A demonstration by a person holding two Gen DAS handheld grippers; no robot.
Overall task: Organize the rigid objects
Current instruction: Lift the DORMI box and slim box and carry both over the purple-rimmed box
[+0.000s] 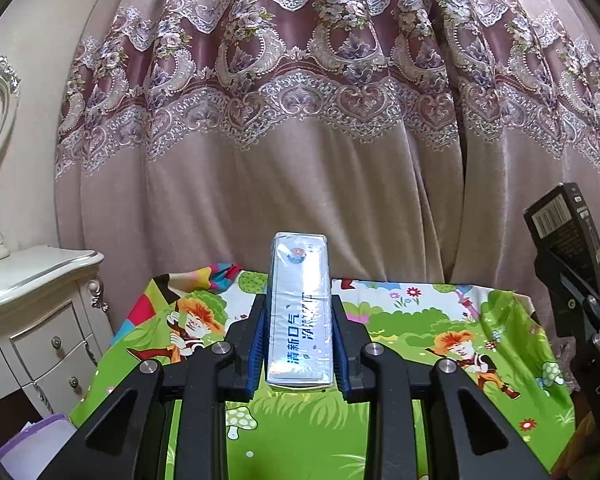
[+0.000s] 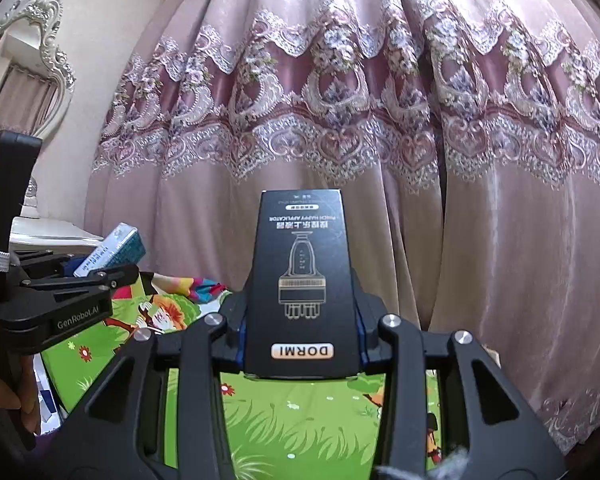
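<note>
Both grippers pinch a box across its narrow sides, probably to carry it level: left gripper (image 1: 299,344) holds the white box (image 1: 300,312) at 12 o'clock; right gripper (image 2: 300,336) holds the black DORMI box (image 2: 302,280) above the cartoon tablecloth (image 2: 300,412).

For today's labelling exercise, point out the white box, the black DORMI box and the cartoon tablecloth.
white box (image 1: 300,312): left wrist view, middle of its printed top face.
black DORMI box (image 2: 302,280): right wrist view, on the gold applicator drawing.
cartoon tablecloth (image 1: 420,320): left wrist view, bare green patch right of the left claw.
</note>
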